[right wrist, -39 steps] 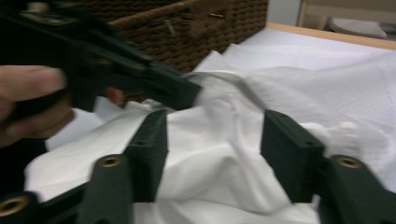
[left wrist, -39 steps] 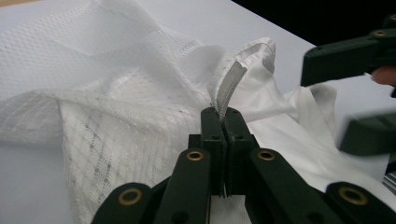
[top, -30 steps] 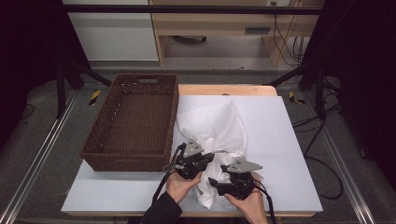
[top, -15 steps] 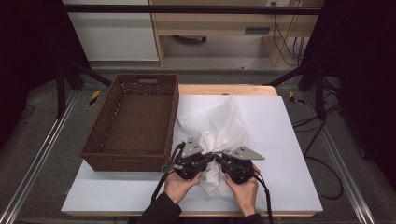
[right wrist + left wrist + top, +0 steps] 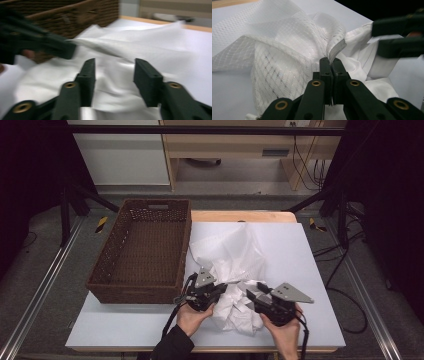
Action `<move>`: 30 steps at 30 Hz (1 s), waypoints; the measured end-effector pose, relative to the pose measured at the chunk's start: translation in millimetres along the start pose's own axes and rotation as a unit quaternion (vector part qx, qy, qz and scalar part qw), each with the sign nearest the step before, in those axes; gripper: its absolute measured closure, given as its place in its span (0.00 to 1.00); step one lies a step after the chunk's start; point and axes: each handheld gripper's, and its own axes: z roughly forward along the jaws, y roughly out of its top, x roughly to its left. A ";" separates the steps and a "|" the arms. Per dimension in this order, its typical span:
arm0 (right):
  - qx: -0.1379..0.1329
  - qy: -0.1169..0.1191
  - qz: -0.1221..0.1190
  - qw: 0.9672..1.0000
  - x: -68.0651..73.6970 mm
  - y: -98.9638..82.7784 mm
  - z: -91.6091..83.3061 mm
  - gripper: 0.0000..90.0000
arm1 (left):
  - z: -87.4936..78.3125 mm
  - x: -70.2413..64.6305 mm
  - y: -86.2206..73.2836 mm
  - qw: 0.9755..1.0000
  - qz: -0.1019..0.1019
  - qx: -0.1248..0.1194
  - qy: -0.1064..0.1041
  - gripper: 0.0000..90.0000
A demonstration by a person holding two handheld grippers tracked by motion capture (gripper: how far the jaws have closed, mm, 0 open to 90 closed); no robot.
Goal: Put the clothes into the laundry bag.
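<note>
A brown wicker basket is seen at the left of the white worktop, at about ten o'clock from the hands. Just to its right, a crumpled white cloth — part mesh, part plain fabric — is spread from the worktop's middle down to the near edge, its left side touching the basket's wall.

The left tongs are held at the cloth's near left, pointing toward three o'clock. In the left gripper view the left tongs are seen pressed together on a thick hemmed edge of the cloth, which rises from between the jaws toward twelve o'clock; the mesh hangs away to nine o'clock.

The right tongs are held at the cloth's near right, pointing toward nine o'clock, so the bunched fabric lies between the two pairs. In the right gripper view the right tongs stand about half open — they have just been opening — and the cloth lies behind and below the gap, gripped by neither jaw. The basket is seen at eleven o'clock there.
</note>
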 end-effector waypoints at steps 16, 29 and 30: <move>0.055 0.080 -0.022 0.995 -1.7 -17.0 18.9 0.92 | -0.8 -1.5 4.4 1.000 -0.002 -0.009 -0.001 0.98; 0.074 0.003 -0.015 0.997 12.0 -14.0 81.0 0.90 | -11.4 -8.5 8.9 1.000 0.009 -0.020 -0.020 0.99; 0.074 0.005 -0.012 0.997 10.9 -13.8 81.7 0.89 | -9.8 -7.7 7.4 1.000 0.008 -0.017 -0.020 0.98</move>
